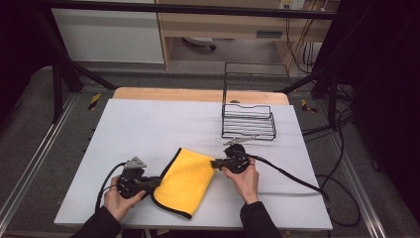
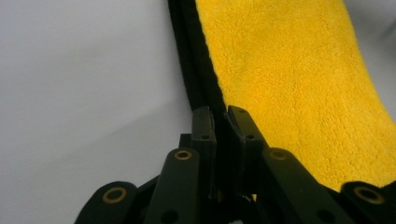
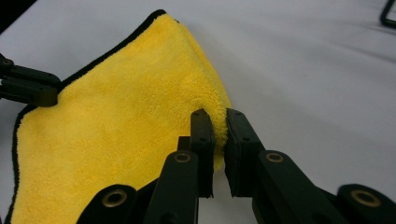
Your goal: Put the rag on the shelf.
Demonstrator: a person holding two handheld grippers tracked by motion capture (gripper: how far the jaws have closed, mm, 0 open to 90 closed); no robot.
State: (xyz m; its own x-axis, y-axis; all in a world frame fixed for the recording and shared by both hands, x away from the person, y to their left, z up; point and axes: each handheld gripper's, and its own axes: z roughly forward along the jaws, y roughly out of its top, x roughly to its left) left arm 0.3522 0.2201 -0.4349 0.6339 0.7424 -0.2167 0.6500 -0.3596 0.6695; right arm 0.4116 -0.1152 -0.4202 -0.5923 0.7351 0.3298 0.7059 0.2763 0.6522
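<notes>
Fluffy cloth on a matt table

The yellow cloth (image 1: 185,181) is plush microfibre with black stitched edging; the table (image 1: 148,124) looks smooth, matt white.

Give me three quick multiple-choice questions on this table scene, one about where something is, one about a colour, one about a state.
1. Where does the wire rack stand?
A. far right of the table
B. near left corner
C. on the cloth

2. What colour is the cloth's trim?
A. white
B. black
C. red

3. How is the left gripper?
A. wide open
B. shut on the cloth
C. shut on the rack

Answers: 1 A, it stands beyond the right gripper. 2 B, a black border rims the yellow. 3 B, its jaws pinch the black edge.
</notes>
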